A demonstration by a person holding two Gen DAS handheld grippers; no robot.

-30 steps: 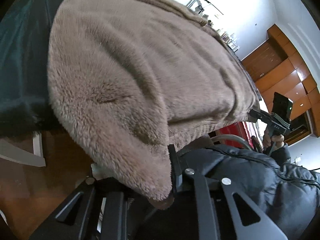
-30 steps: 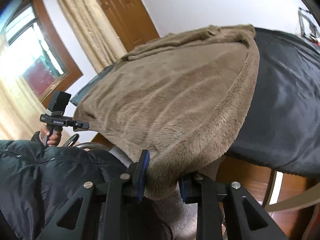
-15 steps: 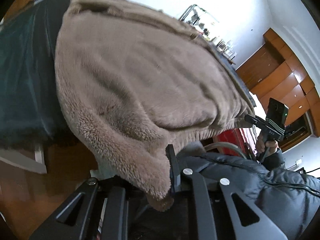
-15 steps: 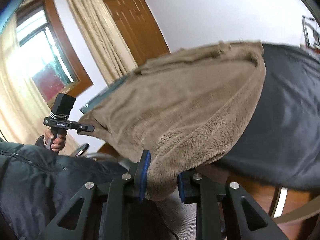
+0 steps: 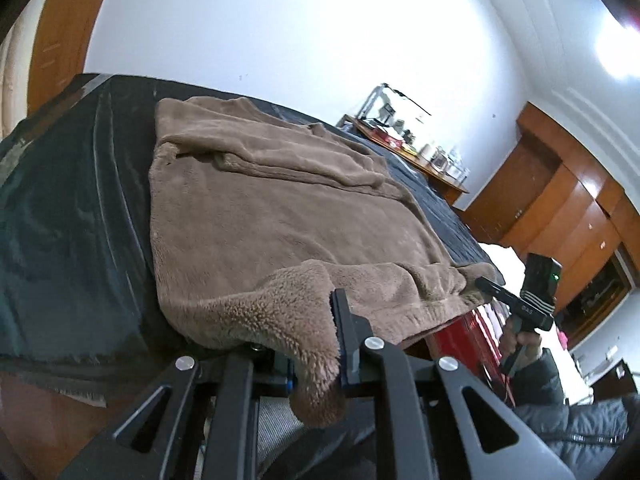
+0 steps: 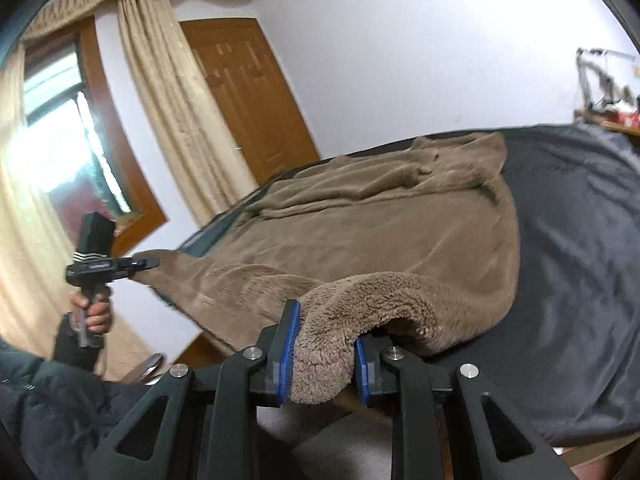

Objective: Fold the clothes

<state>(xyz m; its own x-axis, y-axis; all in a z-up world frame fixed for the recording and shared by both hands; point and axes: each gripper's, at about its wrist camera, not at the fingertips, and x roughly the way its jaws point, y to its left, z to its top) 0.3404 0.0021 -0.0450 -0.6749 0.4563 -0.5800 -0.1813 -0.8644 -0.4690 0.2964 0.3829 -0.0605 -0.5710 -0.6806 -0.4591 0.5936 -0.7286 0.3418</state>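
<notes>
Garment: a brown fleece garment (image 5: pixel 280 216) lies spread on a table under a dark cloth (image 5: pixel 68 208), its collar end toward the far edge and its hem at the near edge.
Near hem: both near corners are raised off the cloth and curl over, showing the woolly inner side.
Left gripper (image 5: pixel 316 344): clamped on the near left corner of the garment; a tuft of fleece hangs down between its fingers.
Right gripper (image 6: pixel 323 354): closed on the near right corner; a thick fold of fleece sits pinched between the blue pads (image 6: pixel 289 344).
Cross views: each camera shows the other gripper at the opposite corner, held by a hand (image 6: pixel 94 312) in a dark padded sleeve.
Table cloth: bare dark fabric shows on both sides of the garment and drapes over the near edge.
Room: white wall, wooden door (image 6: pixel 248 96), cream curtain (image 6: pixel 176 108) and a window at the left; wooden cabinets (image 5: pixel 560 208) at the right.
</notes>
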